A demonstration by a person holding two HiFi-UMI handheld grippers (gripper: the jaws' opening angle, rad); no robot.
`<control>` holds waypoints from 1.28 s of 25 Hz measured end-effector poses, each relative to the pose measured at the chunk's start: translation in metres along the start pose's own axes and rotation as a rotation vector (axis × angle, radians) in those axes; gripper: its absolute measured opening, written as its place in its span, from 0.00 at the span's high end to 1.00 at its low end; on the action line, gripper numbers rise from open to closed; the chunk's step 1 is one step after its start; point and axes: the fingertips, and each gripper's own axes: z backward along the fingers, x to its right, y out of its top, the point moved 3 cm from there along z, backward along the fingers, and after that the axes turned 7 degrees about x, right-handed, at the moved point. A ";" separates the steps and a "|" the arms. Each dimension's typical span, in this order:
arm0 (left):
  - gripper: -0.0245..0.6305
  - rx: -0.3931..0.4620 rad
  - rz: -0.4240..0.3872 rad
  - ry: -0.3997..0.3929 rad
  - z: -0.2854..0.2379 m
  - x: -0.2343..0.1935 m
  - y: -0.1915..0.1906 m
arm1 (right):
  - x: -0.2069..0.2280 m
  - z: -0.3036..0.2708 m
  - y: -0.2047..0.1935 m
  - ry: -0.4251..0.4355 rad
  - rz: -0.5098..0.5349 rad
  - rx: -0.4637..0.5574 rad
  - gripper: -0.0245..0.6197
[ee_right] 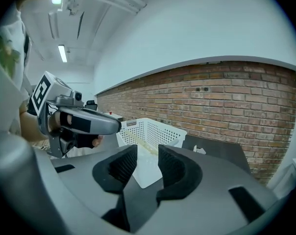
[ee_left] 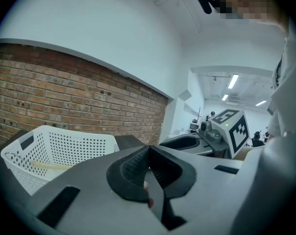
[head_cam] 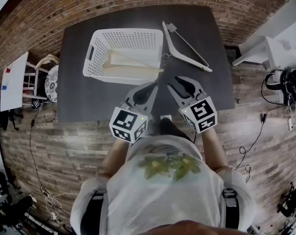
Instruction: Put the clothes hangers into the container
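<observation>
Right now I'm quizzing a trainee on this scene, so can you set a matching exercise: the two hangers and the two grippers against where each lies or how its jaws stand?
Things:
1. wooden hanger
2. white hanger
3. left gripper
4. right gripper

Places or states:
a. jaws apart, nothing between them
b. lying in the white basket
c. jaws together
d. on the dark table, right of the basket in the head view

Pairs: 1-b, 2-d, 3-c, 4-a
</observation>
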 end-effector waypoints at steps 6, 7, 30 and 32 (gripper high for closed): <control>0.92 -0.009 -0.003 0.014 -0.025 0.004 0.000 | 0.029 -0.005 -0.007 0.020 0.020 -0.020 0.76; 0.92 -0.010 -0.002 0.019 -0.028 0.005 0.000 | 0.033 -0.005 -0.008 0.026 0.020 -0.023 0.76; 0.92 -0.081 0.016 0.112 -0.093 0.025 -0.009 | 0.108 -0.014 -0.038 0.091 0.078 -0.099 0.71; 0.92 -0.089 0.014 0.114 -0.098 0.026 -0.010 | 0.113 -0.018 -0.043 0.101 0.084 -0.114 0.70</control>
